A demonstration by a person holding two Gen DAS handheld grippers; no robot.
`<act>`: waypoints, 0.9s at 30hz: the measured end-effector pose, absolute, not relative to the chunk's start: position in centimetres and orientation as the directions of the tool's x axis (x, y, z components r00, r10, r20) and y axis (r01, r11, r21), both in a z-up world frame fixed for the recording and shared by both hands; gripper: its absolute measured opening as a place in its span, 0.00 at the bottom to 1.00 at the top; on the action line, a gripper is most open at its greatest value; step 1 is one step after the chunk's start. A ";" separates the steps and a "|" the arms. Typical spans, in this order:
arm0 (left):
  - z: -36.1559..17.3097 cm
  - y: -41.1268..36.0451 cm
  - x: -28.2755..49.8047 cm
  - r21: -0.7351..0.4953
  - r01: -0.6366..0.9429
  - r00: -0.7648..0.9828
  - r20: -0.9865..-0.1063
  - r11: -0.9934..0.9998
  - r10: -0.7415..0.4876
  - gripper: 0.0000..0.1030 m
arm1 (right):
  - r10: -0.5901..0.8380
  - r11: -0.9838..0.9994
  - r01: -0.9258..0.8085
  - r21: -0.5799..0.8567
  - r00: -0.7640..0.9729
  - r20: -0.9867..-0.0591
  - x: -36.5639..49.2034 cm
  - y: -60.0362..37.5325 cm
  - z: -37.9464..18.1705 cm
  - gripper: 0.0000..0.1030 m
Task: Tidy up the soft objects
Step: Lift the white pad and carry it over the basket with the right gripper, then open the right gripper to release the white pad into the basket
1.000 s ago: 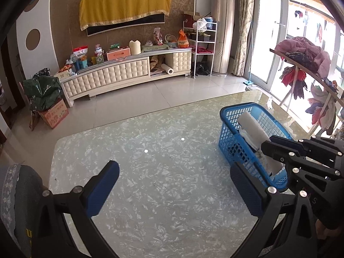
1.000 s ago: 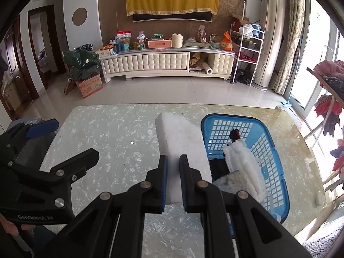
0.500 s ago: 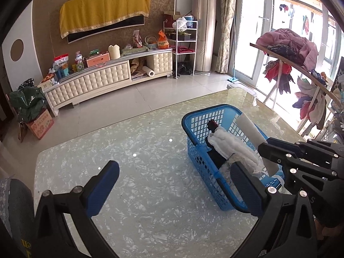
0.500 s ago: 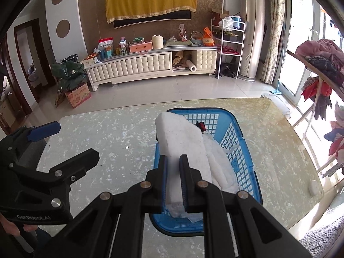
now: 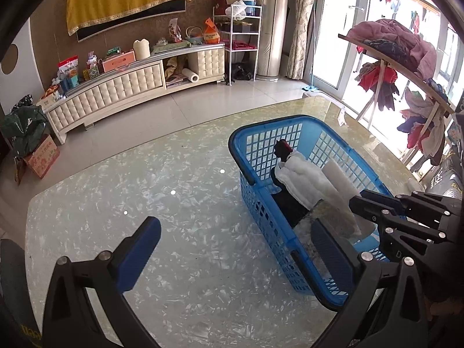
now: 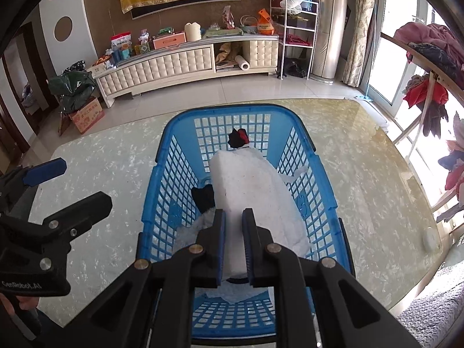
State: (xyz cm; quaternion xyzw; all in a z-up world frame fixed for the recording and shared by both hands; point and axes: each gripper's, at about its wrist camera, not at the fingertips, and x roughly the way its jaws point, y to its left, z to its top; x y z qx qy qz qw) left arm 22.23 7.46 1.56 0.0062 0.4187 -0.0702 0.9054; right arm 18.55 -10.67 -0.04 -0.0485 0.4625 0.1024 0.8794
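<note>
A blue plastic basket (image 6: 232, 110) stands on the pale marbled table (image 6: 101, 168). In it lie a white quilted pad (image 5: 304, 182) and a black item with a red patch (image 6: 238, 139). My right gripper (image 6: 234, 217) is shut on a white foam slab (image 6: 240, 179), which tilts down into the basket over the pad. From the left wrist view this slab (image 5: 339, 179) and the right gripper (image 5: 377, 208) sit over the basket's right side. My left gripper (image 5: 235, 249) is open and holds nothing, just left of the basket, with its right finger (image 5: 330, 249) over the near corner.
A long cream TV cabinet (image 6: 179, 61) with clutter stands across the tiled floor. A rack hung with clothes (image 5: 400, 58) is to the right of the table. A cardboard box (image 6: 87, 114) sits on the floor at left. A grey cushion (image 6: 429, 319) is at the near right corner.
Both grippers moved towards the basket and dropped lower. The foam slab went from over the bare table left of the basket to down inside it. The left gripper stayed open.
</note>
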 end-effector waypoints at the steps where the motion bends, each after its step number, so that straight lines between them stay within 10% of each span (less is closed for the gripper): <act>1: 1.3 7.5 22.4 -0.047 0.131 0.635 -0.763 0.990 -0.120 1.00 | 0.130 0.974 -0.227 0.003 0.545 -0.828 18.7 -10.7 -0.3 0.11; 11: 0.1 8.0 22.6 -0.047 0.123 0.605 -0.788 0.991 -0.113 1.00 | 0.150 0.967 -0.253 0.020 0.508 -0.848 17.9 -10.0 -0.7 0.17; 17: 0.6 8.0 22.0 -0.053 0.119 0.612 -0.782 0.991 -0.115 1.00 | 0.175 0.969 -0.241 0.051 0.529 -0.830 16.3 -11.3 0.5 0.74; 27: 1.6 7.3 19.6 -0.051 0.141 0.635 -0.762 0.989 -0.130 1.00 | 0.155 0.977 -0.210 0.041 0.562 -0.812 14.2 -13.1 2.7 0.96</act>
